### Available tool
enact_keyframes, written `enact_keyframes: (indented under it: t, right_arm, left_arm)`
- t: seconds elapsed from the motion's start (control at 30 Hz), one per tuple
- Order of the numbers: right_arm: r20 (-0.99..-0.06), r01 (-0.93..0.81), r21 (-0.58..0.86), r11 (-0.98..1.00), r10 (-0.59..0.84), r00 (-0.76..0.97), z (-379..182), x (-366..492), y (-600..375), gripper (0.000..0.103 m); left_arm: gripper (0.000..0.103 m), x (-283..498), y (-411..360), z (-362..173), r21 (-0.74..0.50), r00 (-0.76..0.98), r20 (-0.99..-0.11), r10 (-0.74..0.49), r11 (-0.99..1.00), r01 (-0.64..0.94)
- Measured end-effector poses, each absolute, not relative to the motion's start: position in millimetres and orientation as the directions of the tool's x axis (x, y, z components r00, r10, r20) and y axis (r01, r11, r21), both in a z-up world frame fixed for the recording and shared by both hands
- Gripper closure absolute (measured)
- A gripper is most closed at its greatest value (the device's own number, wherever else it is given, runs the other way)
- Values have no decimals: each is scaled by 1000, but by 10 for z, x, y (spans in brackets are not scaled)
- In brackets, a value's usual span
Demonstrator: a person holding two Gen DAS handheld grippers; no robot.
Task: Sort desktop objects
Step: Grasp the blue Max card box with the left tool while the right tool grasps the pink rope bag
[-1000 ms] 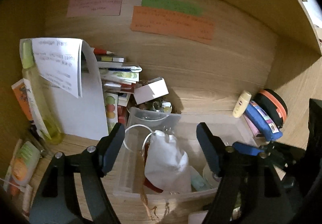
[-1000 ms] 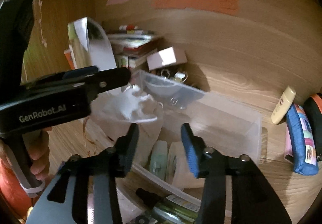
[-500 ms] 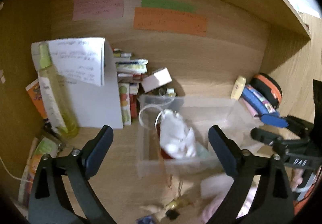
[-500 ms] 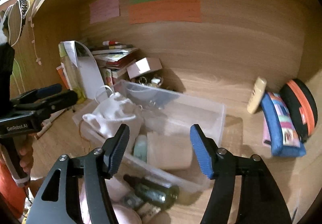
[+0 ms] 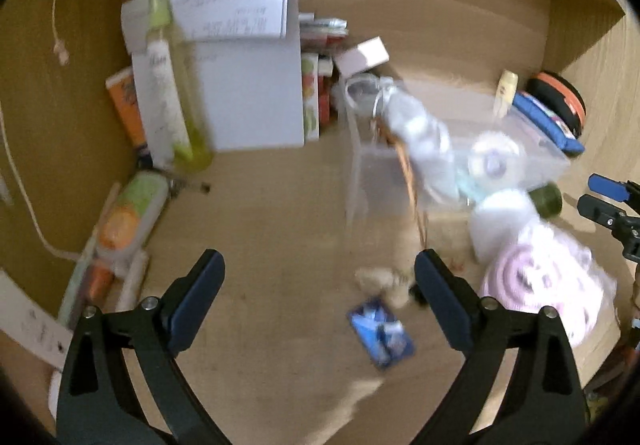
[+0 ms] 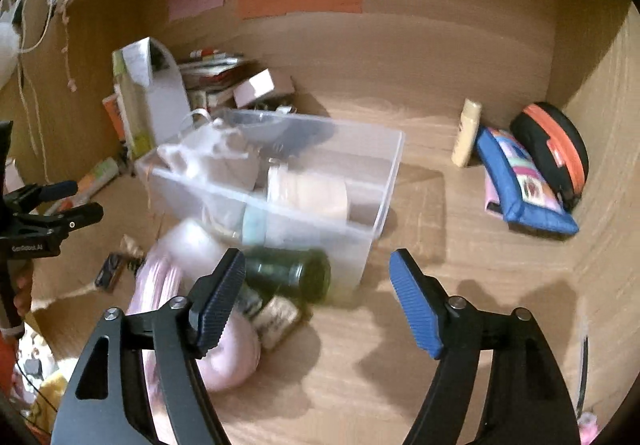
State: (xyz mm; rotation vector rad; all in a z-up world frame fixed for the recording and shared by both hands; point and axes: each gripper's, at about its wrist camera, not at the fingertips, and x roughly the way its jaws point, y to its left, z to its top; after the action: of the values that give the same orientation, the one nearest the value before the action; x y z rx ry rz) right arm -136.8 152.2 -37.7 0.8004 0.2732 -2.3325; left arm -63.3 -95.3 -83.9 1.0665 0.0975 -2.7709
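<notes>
My right claw [image 6: 316,301] hangs wide apart and empty over the tabletop [image 6: 460,265]; my left claw [image 5: 318,301] is likewise spread, holding nothing. Just ahead and left of my right claw lies the dark green bottle [image 6: 290,275], on its side against the front wall of the clear bin [image 6: 372,241], long axis running across my fingers. I judge my right claw the nearer one. The pink roll [image 6: 160,285] lies beside it.

Only one legible mark — "GenRobot.AI", faint, on the left gripper [image 6: 60,205].
</notes>
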Motion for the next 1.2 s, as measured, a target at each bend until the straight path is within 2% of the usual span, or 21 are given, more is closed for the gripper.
enact_keyframes:
  t: [0.23, 0.27, 0.33, 0.37, 0.57, 1.03, 1.1, 1.17, 1.2]
  right_arm:
    - [-614, 684, 81, -725, -577, -539, -402, -1057, 1582, 32]
    - [-608, 696, 96, -712, -595, -525, -387, -1013, 1582, 31]
    - [-603, 727, 112, -678, -628, -493, -365, -902, 1557, 31]
    - [-598, 741, 105, -664, -637, -486, -362, -835, 1535, 31]
    - [-605, 810, 45, -585, -661, -444, -367, -663, 1254, 32]
    - [-737, 886, -84, -456, -570, -363, -612, -734, 586, 36]
    - [-750, 891, -106, -441, -553, -363, -661, -721, 525, 40]
    - [-765, 894, -137, -426, -528, -368, -736, -708, 460, 52]
    - [-771, 896, -154, -416, -517, -372, -787, -690, 420, 54]
  left_arm:
    - [7, -467, -881, -1035, -17, -701, -705, -102, -987, 161]
    - [9, -442, -850, -1038, -13, -707, -700, -100, -988, 153]
    - [27, -415, -798, -1044, -16, -709, -700, -86, -991, 136]
    - [29, -413, -772, -1056, -24, -705, -706, -68, -993, 119]
    - [29, -436, -732, -1115, -76, -689, -725, -8, -993, 90]
    - [35, -528, -772, -1218, -79, -654, -757, 17, -995, 66]
    - [35, -525, -781, -1220, -76, -653, -757, 15, -995, 65]
    - [35, -529, -799, -1221, -82, -653, -757, 21, -995, 63]
    - [35, -534, -803, -1218, -81, -652, -758, 20, -995, 64]
